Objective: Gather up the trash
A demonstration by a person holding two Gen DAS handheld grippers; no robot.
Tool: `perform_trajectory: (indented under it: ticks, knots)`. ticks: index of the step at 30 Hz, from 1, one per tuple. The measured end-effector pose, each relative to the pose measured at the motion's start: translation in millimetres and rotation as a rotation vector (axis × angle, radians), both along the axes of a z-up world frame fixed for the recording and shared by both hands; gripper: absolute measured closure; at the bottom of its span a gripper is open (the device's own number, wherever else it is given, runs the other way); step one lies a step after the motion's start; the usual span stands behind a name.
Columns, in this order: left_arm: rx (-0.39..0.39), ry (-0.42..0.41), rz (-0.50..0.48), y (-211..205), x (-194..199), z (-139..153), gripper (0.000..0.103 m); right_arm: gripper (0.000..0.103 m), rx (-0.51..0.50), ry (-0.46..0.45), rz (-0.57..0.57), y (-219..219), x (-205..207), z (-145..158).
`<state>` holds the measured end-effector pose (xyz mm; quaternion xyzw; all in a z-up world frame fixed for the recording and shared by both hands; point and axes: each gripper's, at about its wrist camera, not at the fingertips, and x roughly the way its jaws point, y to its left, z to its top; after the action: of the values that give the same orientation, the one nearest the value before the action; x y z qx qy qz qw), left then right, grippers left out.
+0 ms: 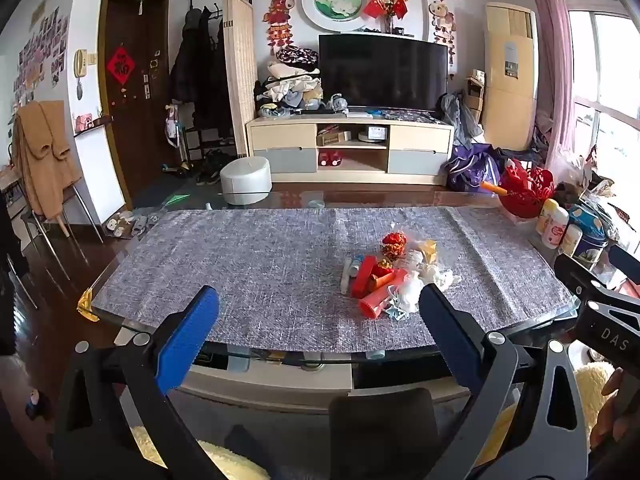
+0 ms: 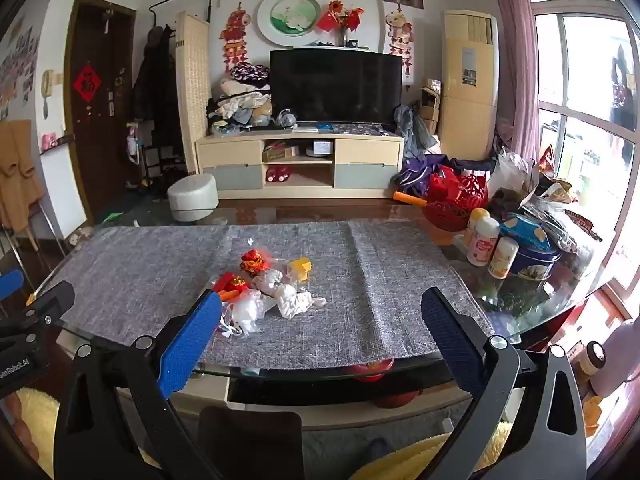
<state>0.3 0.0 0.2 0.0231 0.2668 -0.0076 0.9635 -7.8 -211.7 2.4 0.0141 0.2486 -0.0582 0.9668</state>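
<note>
A pile of trash [image 1: 390, 276] lies on the grey table runner [image 1: 248, 264]: red wrappers, a red-orange tube, crumpled white tissues and a small yellow box. In the right wrist view the same pile [image 2: 268, 292] sits left of centre, with the yellow box [image 2: 301, 269] at its far side. My left gripper [image 1: 318, 300] is open and empty, held at the table's near edge, with the pile just beyond its right finger. My right gripper [image 2: 320, 304] is open and empty, with the pile by its left finger [image 2: 192, 344].
A red basket [image 2: 456, 200], white bottles [image 2: 482, 240] and a blue tin [image 2: 530, 258] crowd the table's right end. The runner lies on a glass table [image 2: 520, 312]. A TV cabinet [image 1: 352, 148] and a white stool [image 1: 246, 180] stand beyond. A dark chair back [image 1: 384, 428] is below.
</note>
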Motion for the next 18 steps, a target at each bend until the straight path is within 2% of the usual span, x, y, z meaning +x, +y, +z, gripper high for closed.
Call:
perform_trajectory:
  ticks: [18]
  knots:
    - [-0.014, -0.003, 0.003, -3.5, 0.5, -0.5, 0.008, 0.003, 0.010, 0.000, 0.007, 0.1, 0.8, 0.2]
